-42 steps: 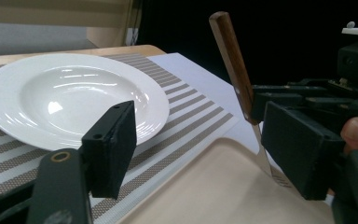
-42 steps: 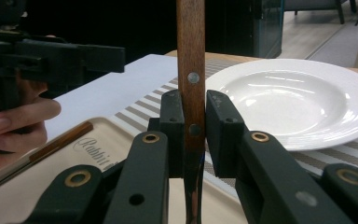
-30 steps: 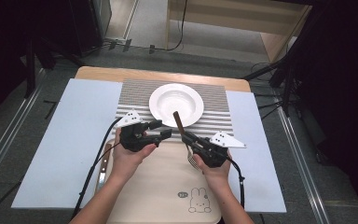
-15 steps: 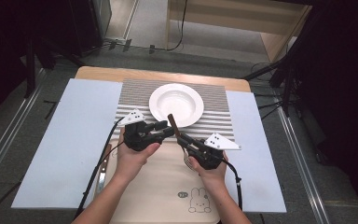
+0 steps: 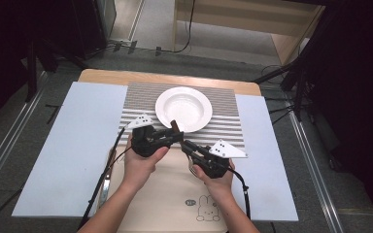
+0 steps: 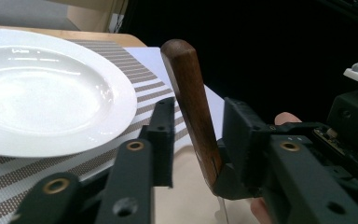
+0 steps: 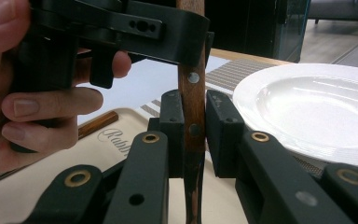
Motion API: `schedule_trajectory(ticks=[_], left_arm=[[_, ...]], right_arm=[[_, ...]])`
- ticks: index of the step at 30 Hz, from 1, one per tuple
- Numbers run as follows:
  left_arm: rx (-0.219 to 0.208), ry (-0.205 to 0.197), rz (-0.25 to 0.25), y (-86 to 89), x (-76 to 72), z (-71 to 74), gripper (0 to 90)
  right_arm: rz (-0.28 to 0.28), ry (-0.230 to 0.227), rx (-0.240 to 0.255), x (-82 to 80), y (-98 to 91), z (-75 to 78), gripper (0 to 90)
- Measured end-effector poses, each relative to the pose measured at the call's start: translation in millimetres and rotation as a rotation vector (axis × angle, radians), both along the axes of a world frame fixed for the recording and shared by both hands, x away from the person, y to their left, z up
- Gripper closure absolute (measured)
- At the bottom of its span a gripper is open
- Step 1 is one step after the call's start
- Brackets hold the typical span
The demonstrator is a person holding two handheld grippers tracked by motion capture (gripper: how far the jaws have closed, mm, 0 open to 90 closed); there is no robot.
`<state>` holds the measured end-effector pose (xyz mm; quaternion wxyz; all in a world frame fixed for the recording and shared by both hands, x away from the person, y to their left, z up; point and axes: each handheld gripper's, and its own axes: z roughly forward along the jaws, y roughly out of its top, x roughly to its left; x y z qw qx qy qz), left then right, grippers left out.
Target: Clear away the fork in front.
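While both hands meet over the near middle of the table, a wooden handle (image 7: 192,112) with two metal rivets stands nearly upright between the two tools, its rounded top (image 6: 182,60) rising just beside the near rim of a white plate (image 5: 183,108). From above, the handle's tip (image 5: 175,126) shows as a small brown stub at the plate's near edge. The right gripper (image 7: 195,122) pinches the handle from both sides, its jaws pressed against the wood low down, around the lower rivet; what the handle belongs to cannot be told for certain, though a glint of metal (image 5: 192,168) shows below that gripper in the high view. The left gripper (image 6: 196,135) has its jaws set wide on either side of the handle, higher up, with a clear gap on one side and the other jaw close by the wood; it is spread rather than gripping. In the right gripper view, the fingers of the left hand (image 7: 32,109) wrap the black body of the left tool, which crosses in front of the handle's upper part. The plate is empty and rests on a striped grey mat (image 5: 226,114). Nearer the person lies a cream tray (image 5: 175,199) printed with a small rabbit drawing (image 5: 206,213), and a second brown-handled utensil (image 5: 106,182) lies along its left edge. Pale blue boards (image 5: 63,145) flank the mat and tray on both sides, over a wooden table (image 5: 126,76).
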<state>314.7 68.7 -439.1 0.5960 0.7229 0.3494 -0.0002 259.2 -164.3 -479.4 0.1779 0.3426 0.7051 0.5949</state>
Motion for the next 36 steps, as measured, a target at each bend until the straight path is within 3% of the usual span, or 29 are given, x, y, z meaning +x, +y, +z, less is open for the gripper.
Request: schedule_trajectory(ticks=[4, 7, 9, 12, 15, 18, 21, 22, 31, 36], left_arm=[[-0.045, 0.03, -0.03, 1.0, 1.6, -1.5, 74.0], [-0.036, 0.009, -0.026, -0.1, -1.0, 0.8, 77.7], [-0.033, -0.003, -0.019, 2.1, -2.1, 2.5, 78.1], [-0.037, -0.023, -0.015, 8.3, -2.9, 5.8, 78.3], [-0.038, -0.036, -0.014, 14.7, -4.0, 8.5, 78.4], [-0.04, -0.045, -0.015, 19.6, -5.4, 10.6, 78.5], [-0.032, -0.057, -0.015, 23.7, -7.7, 11.7, 78.6], [-0.032, -0.054, -0.016, 25.5, -8.1, 11.9, 78.6], [-0.047, -0.036, -0.014, 41.6, -10.9, 12.8, 78.7], [-0.053, -0.028, -0.019, 49.0, -12.1, 13.2, 78.8]], right_arm=[[-0.002, -0.001, -0.001, 0.0, -0.1, 0.5, 76.6], [-0.003, -0.011, -0.003, -0.3, 1.8, -0.8, 76.2], [-0.01, -0.047, -0.011, -2.5, 1.8, -0.9, 75.4], [-0.029, -0.085, -0.032, -5.7, -1.7, 2.4, 55.0], [-0.05, -0.071, -0.032, -6.4, -9.9, 4.7, 36.6], [-0.113, -0.057, -0.058, -5.9, -16.6, 4.9, 12.9], [-0.156, -0.052, -0.074, -7.2, -24.8, 3.7, 8.0], [-0.153, -0.054, -0.075, -8.0, -28.0, 3.0, 0.0], [-0.235, -0.045, -0.063, -15.9, -64.4, -2.1, 0.0], [-0.279, -0.064, -0.072, -23.2, -82.2, -7.2, 0.0]])
